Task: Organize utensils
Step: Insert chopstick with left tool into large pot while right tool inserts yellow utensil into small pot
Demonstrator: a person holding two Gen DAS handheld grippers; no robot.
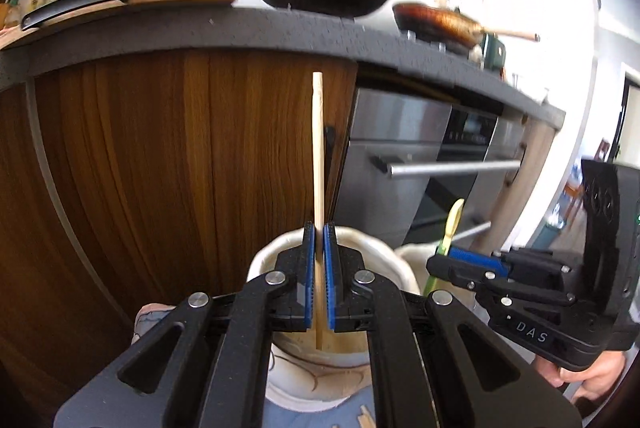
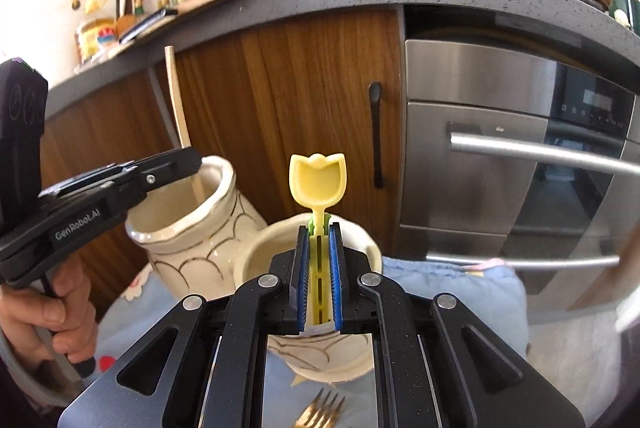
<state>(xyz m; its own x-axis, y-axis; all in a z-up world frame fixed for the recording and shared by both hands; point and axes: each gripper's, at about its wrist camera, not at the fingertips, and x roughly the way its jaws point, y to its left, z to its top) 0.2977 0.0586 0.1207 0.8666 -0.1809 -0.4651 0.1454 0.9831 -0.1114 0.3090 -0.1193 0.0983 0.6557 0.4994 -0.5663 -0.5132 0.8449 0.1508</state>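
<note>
Open mouths on both cream jars [image 2: 188,224] [image 2: 304,256]; wooden cabinet front [image 2: 288,88] close behind; fork [image 2: 320,414] below.

Left gripper [image 1: 319,276]: your black linkage arms, round silver pins, ribbed blue pads, white "GenRobot.AI" lettering.
Right gripper [image 2: 319,278]: same build, "DAS" on its side.
Hands [image 2: 48,316]: bare skin.

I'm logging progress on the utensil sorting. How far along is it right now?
Nothing visibly finished; I can't see other utensils inside either jar. In hand: the left gripper is shut on a wooden chopstick, its lower end in the taller jar; the right gripper is shut on a yellow tulip spoon over the shorter jar. Left: a gold fork on the blue cloth.
</note>
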